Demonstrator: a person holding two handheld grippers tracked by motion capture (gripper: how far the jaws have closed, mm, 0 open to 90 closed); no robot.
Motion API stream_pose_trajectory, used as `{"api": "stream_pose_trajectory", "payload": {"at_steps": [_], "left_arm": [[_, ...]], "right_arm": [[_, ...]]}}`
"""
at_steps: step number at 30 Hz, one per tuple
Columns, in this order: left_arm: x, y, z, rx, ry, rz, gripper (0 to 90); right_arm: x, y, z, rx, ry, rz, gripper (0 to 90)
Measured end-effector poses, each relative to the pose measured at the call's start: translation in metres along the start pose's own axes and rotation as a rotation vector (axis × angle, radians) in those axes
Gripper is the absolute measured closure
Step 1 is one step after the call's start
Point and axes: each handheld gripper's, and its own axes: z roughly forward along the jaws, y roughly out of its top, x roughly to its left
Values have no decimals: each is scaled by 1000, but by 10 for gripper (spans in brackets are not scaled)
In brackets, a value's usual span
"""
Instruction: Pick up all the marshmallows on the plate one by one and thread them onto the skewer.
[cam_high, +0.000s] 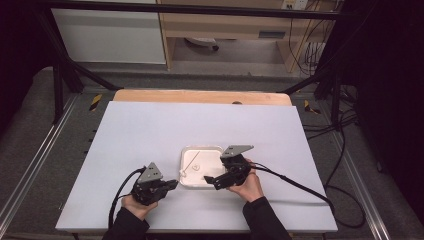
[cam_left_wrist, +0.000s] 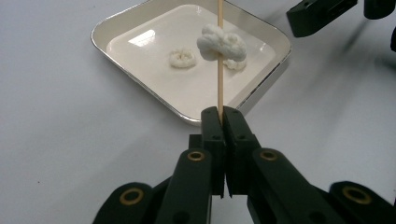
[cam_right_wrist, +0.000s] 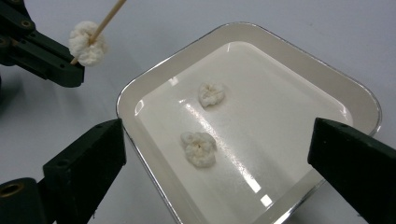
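Left claw clamped tight, jaws pressed together and pointing right, hand low behind it; right claw spread wide, angled down-left, gripped by hand, both sleeves dark.

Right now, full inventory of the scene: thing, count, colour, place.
tray: 1, white, square, on table between the grippers
loose popcorn-like pieces: 2, white, lying in tray
skewer: 1, pale wood, clamped in left gripper
skewered piece: 1, white, partway up skewer
table: 1, white top
left gripper: 1, black, shut on skewer, left of tray
right gripper: 1, black, open over tray
hands: 2, dark sleeves, near edge
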Motion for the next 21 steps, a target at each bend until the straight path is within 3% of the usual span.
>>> {"api": "stream_pose_trajectory", "payload": {"at_steps": [11, 21], "left_arm": [[2, 0, -1, -5, 0, -10, 881], [1, 0, 0, -4, -6, -5, 881]], "right_arm": [[-3, 0, 21, 60, -2, -48, 355], [2, -7, 28, 70, 1, -114, 509]]}}
